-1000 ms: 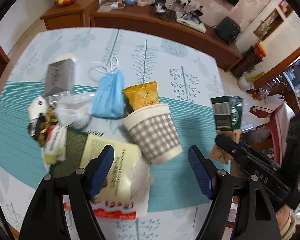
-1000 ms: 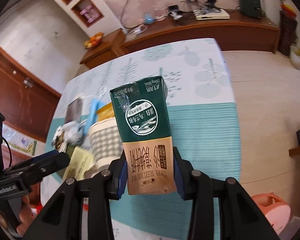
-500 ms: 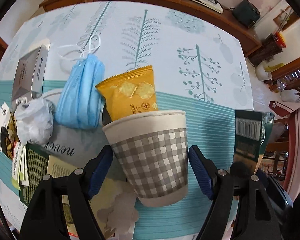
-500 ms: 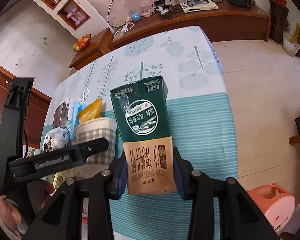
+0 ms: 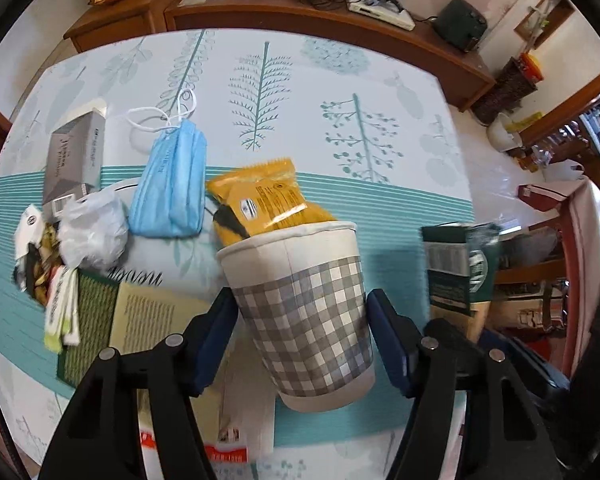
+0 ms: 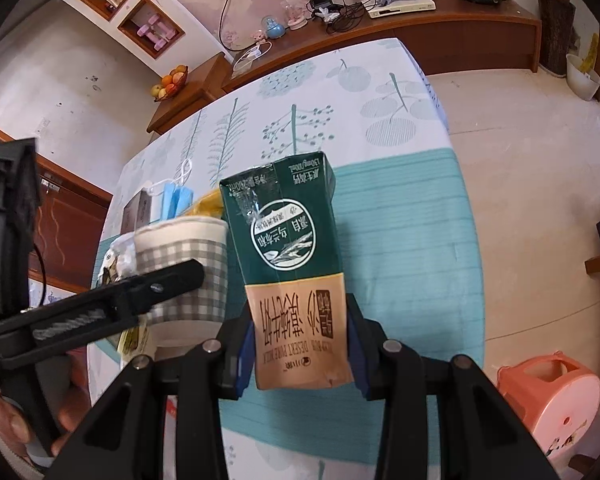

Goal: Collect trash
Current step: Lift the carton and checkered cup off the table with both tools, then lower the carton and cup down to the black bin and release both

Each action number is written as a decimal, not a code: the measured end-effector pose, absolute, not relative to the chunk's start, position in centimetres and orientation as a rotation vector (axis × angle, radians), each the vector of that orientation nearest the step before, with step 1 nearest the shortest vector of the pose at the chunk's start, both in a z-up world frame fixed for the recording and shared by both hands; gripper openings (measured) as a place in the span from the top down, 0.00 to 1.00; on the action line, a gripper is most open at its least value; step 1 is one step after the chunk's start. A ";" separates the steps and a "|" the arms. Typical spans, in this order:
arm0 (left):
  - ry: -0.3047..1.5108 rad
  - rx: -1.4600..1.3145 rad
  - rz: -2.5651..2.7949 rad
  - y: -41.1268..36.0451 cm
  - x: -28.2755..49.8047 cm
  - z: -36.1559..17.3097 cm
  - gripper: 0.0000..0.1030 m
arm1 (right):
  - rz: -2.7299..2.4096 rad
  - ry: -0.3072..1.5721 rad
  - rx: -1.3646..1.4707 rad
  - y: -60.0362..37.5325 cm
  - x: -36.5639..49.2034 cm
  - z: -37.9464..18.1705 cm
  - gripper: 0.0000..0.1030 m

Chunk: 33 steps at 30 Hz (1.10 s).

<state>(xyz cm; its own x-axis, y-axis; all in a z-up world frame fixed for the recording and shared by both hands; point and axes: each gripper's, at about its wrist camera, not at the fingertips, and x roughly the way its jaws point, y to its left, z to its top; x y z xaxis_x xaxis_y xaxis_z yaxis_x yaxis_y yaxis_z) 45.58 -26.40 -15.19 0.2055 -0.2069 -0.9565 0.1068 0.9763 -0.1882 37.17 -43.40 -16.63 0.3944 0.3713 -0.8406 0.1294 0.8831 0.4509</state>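
- Checked paper cup (image 5: 304,320) stands on the table (image 5: 380,120), between the blue pads of the left gripper (image 5: 302,338); its jaws are closing, and we see the pads at or just off the cup wall, so contact is not confirmed.
- Inside the cup we note a yellow snack packet (image 5: 268,200) sticking out above the rim, so the cup already serves as a holder for some trash.
- We find the right gripper (image 6: 298,354) clenched on a green-and-tan milk carton (image 6: 288,264), held upside down and clear of the table, just beside the cup.
- We judge the task partly done: one packet is in the cup, the carton is in hand, neither is yet disposed of.
- Left to collect, by our count: a blue face mask (image 5: 170,184), a crumpled white bag (image 5: 92,232), a grey box (image 5: 74,160), a heap of small wrappers (image 5: 40,260) and flat printed packets (image 5: 140,320) under the left gripper's near finger.
- No bin shows in either view; we cannot say where the trash is to go.
- Hard to make out: the wrapper heap is blurred, the flat packets are cut off by the gripper, and the cup's base is hidden in the right wrist view by the left gripper's finger.
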 end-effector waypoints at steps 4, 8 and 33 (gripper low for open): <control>1.314 -0.100 -0.271 -25.2 42.6 -12.2 0.37 | 0.169 1.165 0.518 -42.7 34.8 -15.8 0.62; 1.265 -0.100 -0.329 -23.5 39.1 -9.0 0.37 | 0.178 1.150 0.525 -41.0 31.5 -14.3 0.62; 1.069 0.028 -0.649 -3.6 11.4 -1.8 0.37 | 0.004 1.025 0.701 -21.8 3.7 -8.4 0.62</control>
